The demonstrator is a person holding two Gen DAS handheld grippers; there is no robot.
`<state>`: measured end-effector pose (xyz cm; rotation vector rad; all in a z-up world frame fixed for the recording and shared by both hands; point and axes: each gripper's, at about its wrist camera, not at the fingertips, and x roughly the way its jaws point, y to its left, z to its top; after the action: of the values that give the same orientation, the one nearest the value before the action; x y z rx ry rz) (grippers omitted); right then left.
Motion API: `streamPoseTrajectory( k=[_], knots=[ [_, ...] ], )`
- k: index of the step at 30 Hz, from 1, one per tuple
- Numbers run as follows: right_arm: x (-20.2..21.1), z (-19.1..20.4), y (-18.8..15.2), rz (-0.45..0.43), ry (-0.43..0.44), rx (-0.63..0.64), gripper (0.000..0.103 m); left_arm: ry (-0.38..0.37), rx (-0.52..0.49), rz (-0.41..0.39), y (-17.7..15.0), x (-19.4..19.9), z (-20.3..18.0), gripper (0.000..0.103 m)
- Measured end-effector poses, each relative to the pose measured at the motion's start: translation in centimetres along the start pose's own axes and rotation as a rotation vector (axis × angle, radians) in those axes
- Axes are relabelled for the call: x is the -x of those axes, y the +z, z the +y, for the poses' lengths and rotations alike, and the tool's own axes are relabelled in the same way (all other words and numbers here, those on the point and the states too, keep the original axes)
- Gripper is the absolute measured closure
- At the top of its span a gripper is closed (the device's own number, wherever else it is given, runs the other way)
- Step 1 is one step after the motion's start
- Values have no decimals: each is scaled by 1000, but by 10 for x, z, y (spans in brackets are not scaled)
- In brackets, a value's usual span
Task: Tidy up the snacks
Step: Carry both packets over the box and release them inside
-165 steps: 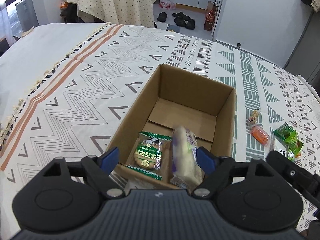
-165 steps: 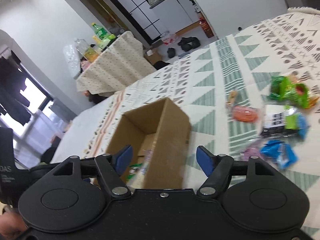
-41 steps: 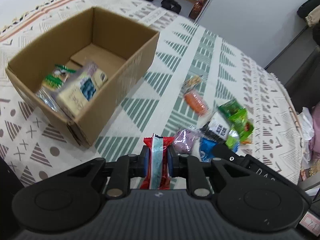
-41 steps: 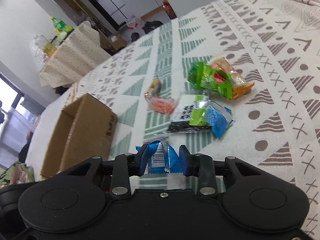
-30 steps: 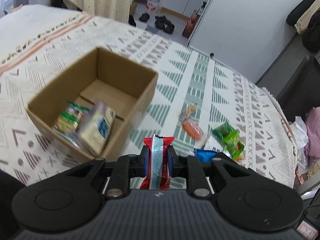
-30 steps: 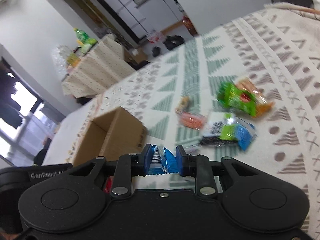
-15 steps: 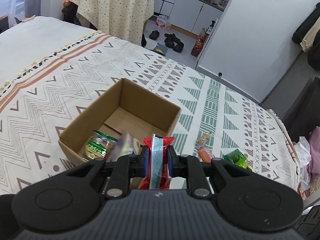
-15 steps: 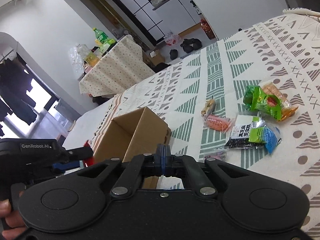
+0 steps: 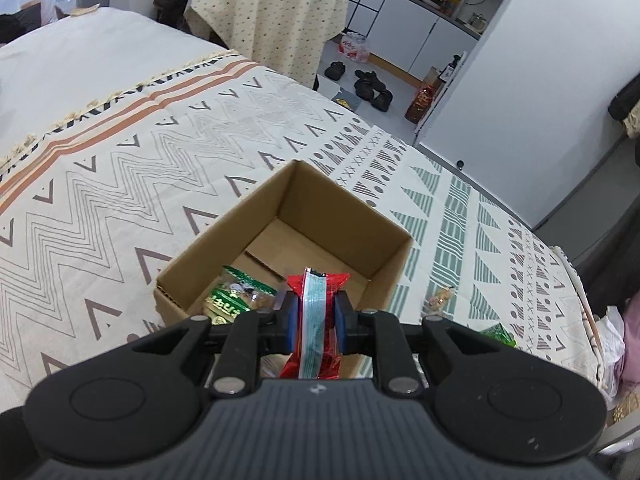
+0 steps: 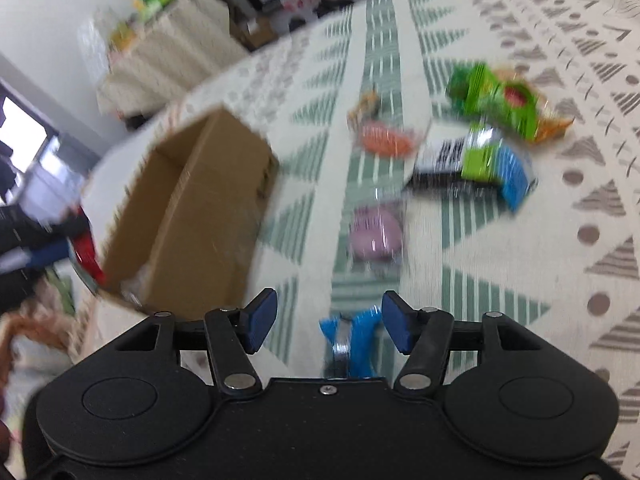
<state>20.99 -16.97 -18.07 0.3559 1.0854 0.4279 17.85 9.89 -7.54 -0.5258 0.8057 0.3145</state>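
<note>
Item 1. Left hand-held gripper (image 9: 313, 322): clenched on a red snack packet (image 9: 316, 316) with a pale blue centre strip. A second ago I had it short of the cardboard box (image 9: 288, 248); now it hangs over the box's near wall, packet end above the interior. Not yet released.

Item 2. Cardboard box, open-topped, on the patterned bedspread (image 9: 120, 184). Contents visible: one green-labelled biscuit packet (image 9: 236, 300) at the near side; the far half of the floor is bare.

Item 3. Right hand-held gripper (image 10: 329, 322): released. Its jaws have just been opening; the blue packet (image 10: 354, 340) they held a second ago sits between the pads, apparently touching neither. The view is blurred, so I cannot tell whether it lies on the bedspread or is dropping. It is outside the box, just beside the box's right wall.

Item 4. Unsorted, right of the box: pink packet (image 10: 376, 236), orange packet (image 10: 386, 140), green bag (image 10: 496, 100), black-white-green packet (image 10: 472, 156).

Assessment: the blue packet seems to have missed the box and needs re-picking; red goes in next.
</note>
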Motion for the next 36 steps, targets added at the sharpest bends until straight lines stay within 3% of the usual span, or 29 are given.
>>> streamPoseTrajectory(
  k=[2, 3, 5, 6, 18, 23, 28, 36],
  knots=[
    [-8, 4, -5, 40, -21, 23, 46, -3, 12, 2, 3, -3, 6, 85],
    [-13, 7, -7, 61, -32, 38, 51, -4, 17, 3, 5, -4, 9, 85],
    [-21, 9, -11, 97, -53, 63, 76, -6, 30, 4, 8, -6, 14, 85],
    [-24, 9, -13, 113, -60, 68, 82, -7, 36, 4, 10, -7, 16, 85],
    [-4, 28, 16, -29, -47, 85, 83, -21, 71, 44, 19, -27, 44, 85],
    [13, 46, 32, -100, -42, 95, 83, 6, 63, 56, 19, -35, 54, 82],
    [20, 70, 44, -149, -22, 122, 83, -21, 78, 81, 23, -38, 66, 81],
    [16, 108, 58, -201, -3, 157, 83, -31, 58, 81, 24, -27, 73, 60]
  ],
)
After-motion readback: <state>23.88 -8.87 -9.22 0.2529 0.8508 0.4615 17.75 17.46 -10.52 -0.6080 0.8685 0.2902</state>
